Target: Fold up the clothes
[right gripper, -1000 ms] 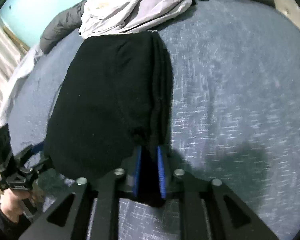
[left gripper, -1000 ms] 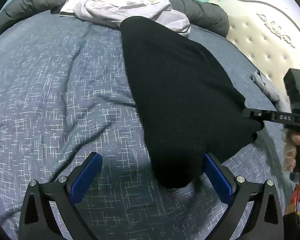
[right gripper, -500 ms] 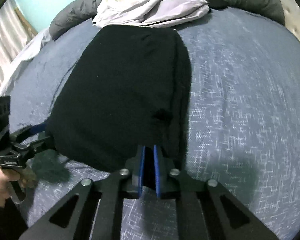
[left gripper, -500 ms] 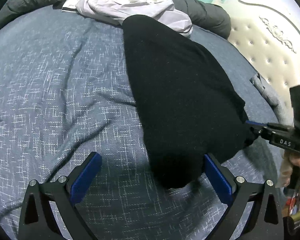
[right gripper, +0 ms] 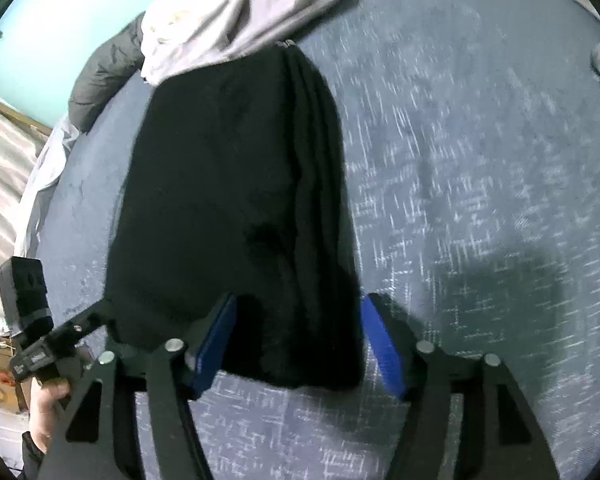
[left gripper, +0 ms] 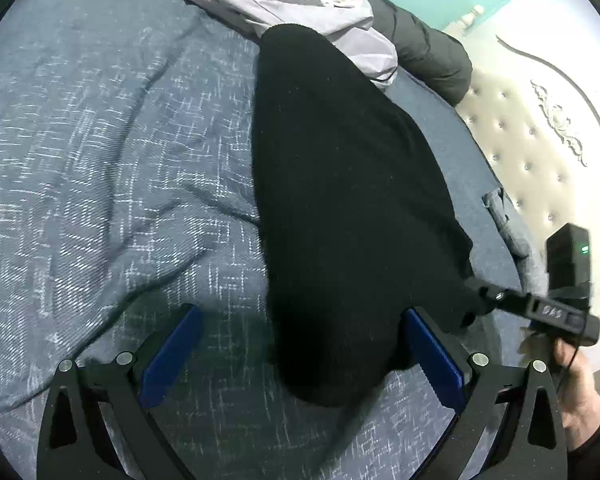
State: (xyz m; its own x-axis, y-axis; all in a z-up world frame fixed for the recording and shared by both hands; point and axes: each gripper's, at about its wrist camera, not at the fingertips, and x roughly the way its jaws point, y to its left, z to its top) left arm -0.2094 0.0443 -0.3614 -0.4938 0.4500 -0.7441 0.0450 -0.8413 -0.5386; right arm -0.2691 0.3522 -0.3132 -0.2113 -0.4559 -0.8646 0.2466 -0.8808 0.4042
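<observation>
The black knit garment [left gripper: 352, 200] lies folded into a long, soft slab on the bed, matte and fuzzy, narrow and rounded at its far end and thick at the near end, where stacked layers show as ridges along its right edge in my right wrist view [right gripper: 236, 208]. Its far end touches a crumpled pale lilac garment [left gripper: 292, 4], smooth and thin, with a dark trim line. Behind that runs a puffy dark grey quilted roll [left gripper: 428, 44].

My right gripper [right gripper: 296, 344] has just been opening: its blue ribbed pads [right gripper: 216, 348] now stand apart on either side of the garment's near right corner, the fabric between them but not pinched. My left gripper [left gripper: 300, 356] is spread wide, its right pad [left gripper: 432, 356] just beside the near left corner, its left pad over bare bedding; nothing is clamped.

Under everything is a blue-grey woven bedspread [left gripper: 100, 168] flecked with white crosshatch threads and creased into shallow ridges on the left. At the far right stands a cream tufted headboard [left gripper: 540, 152] with buttons and carved scrollwork, against a turquoise wall [right gripper: 60, 4].
</observation>
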